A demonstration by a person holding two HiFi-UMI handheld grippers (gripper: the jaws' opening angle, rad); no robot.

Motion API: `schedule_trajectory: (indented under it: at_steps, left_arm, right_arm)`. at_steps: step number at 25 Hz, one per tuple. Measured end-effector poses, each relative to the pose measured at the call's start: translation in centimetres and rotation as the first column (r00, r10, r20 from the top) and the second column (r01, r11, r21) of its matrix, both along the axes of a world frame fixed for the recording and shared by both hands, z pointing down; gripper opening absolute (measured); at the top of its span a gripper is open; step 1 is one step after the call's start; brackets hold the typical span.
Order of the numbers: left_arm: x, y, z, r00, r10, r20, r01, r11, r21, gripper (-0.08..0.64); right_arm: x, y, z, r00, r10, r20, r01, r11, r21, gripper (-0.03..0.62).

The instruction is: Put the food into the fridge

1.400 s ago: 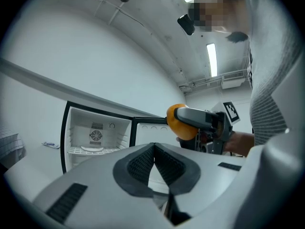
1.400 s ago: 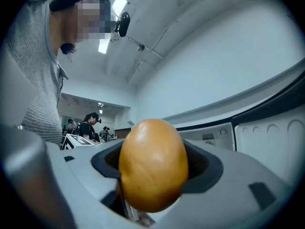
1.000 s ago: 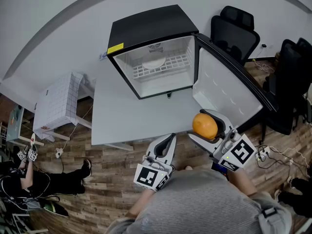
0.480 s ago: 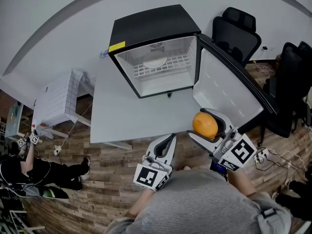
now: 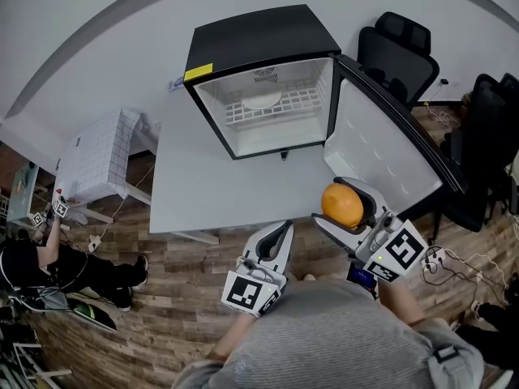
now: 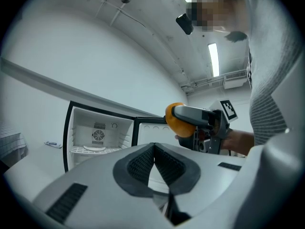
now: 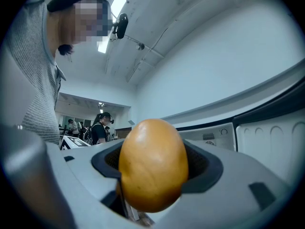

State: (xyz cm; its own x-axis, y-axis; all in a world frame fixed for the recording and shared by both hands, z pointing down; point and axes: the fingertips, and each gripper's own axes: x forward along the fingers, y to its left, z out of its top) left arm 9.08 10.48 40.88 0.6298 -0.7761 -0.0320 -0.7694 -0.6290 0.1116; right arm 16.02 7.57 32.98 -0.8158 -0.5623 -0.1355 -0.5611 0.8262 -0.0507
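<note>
The right gripper (image 5: 347, 211) is clamped on a round orange fruit (image 5: 340, 204), one jaw on each side, held above the near edge of the white table (image 5: 212, 194). The left gripper (image 5: 280, 235) hangs beside it with jaws pressed together, holding nothing. Beyond them a small black fridge (image 5: 258, 40) stands on the table, its door (image 5: 379, 144) swung wide to the right. Inside, a white plate (image 5: 261, 100) rests on a wire shelf (image 5: 285, 109). The carry likely goes best level and straight, keeping clear of the door, with the squeeze kept firm until the fruit rests inside.

even, bright ceiling-strip lighting (image 6: 213, 58), soft shadows, strong fisheye bending and dark corners
</note>
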Motion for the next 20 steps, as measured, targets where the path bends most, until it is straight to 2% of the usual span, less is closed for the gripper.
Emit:
schedule_trajectory:
  at_steps: [3,9,20]
  left_arm:
    - [-0.2,-0.2,-0.8,1.000,0.000,-0.016,0.000,1.000,0.026,0.011]
    - [-2.1,-1.4,-0.8,1.000,-0.002,-0.029,0.002,1.000,0.024,0.011]
    - [-9.7,-8.2,-0.5,0.999,0.029,-0.015,-0.029,1.000,-0.006,0.011]
  right_arm:
    - [-0.4,-0.4,0.2,1.000,0.001,0.002,-0.001,1.000,-0.010,0.325]
    - [-2.3,-2.0,0.4,1.000,0.002,-0.009,-0.003,1.000,-0.021,0.325]
    - [-8.7,-8.0,-0.3,0.998,0.065,-0.025,-0.065,0.998,-0.014,0.325]
